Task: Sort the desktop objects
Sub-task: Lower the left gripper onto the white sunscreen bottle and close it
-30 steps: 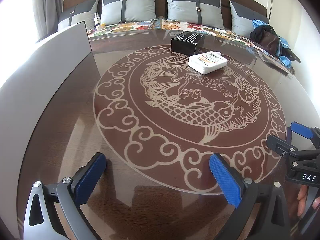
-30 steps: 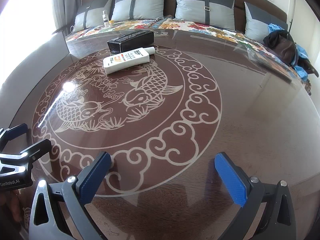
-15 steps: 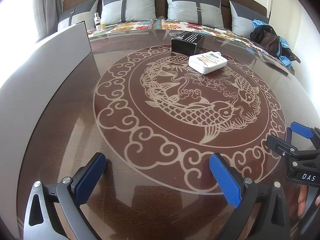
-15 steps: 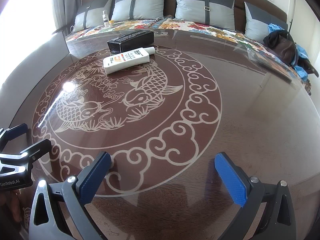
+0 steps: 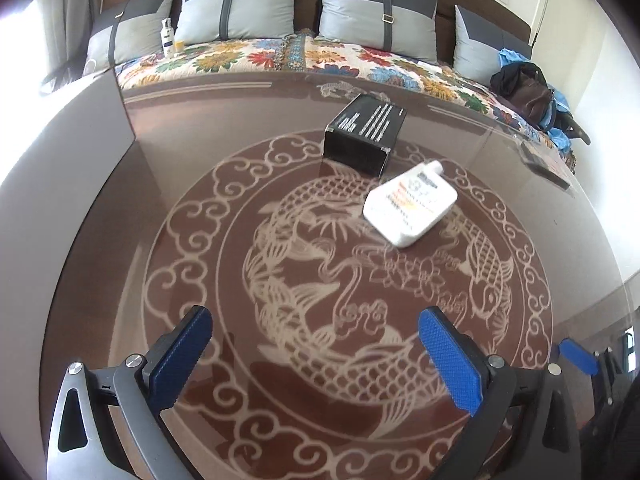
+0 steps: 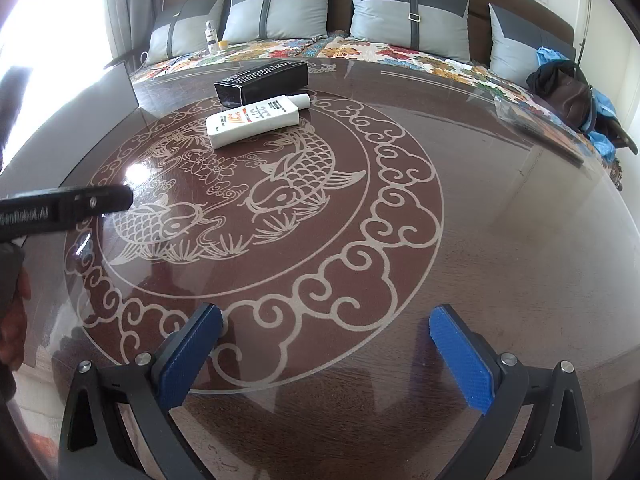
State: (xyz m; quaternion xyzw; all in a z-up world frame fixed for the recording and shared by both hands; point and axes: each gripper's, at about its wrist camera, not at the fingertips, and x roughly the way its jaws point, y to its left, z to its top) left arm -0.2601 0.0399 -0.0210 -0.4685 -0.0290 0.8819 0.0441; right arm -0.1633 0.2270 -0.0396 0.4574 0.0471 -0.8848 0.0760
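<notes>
- Two grippers, both with jaws spread wide and nothing between the blue textured pads.
- Left gripper (image 5: 314,354): hangs above the near part of the round dark-brown glass-topped table (image 5: 168,152), over the pale carp-and-cloud pattern (image 5: 360,320) set in its top. Pads clear of every object.
- Right gripper (image 6: 326,354): likewise released, over the cloud-scroll border at the near rim of the same table. Its blue pad tip also shows at the lower right edge of the left wrist view.
- From the right wrist view, the left gripper's black body crosses the left edge, lettering on its side; part of a hand (image 6: 14,320) shows below it.
- Flat white plastic bottle with orange and black print (image 5: 410,210): lies on its side on the pattern, well ahead of both grippers, cap end pointing toward the far side.
- Long black rectangular box with white print (image 5: 366,136): lies flat just beyond the bottle. Bottle cap sits just beside the box; contact cannot be told.
- Beyond the table: bench seat with floral quilt (image 5: 248,52), row of grey cushions with dark straps (image 5: 236,4) along the back.
- Small white pump bottle (image 5: 167,38) stands upright on the quilt at far left.
- Dark bag with blue cloth (image 5: 528,88) heaped at the far right end of the seat.
</notes>
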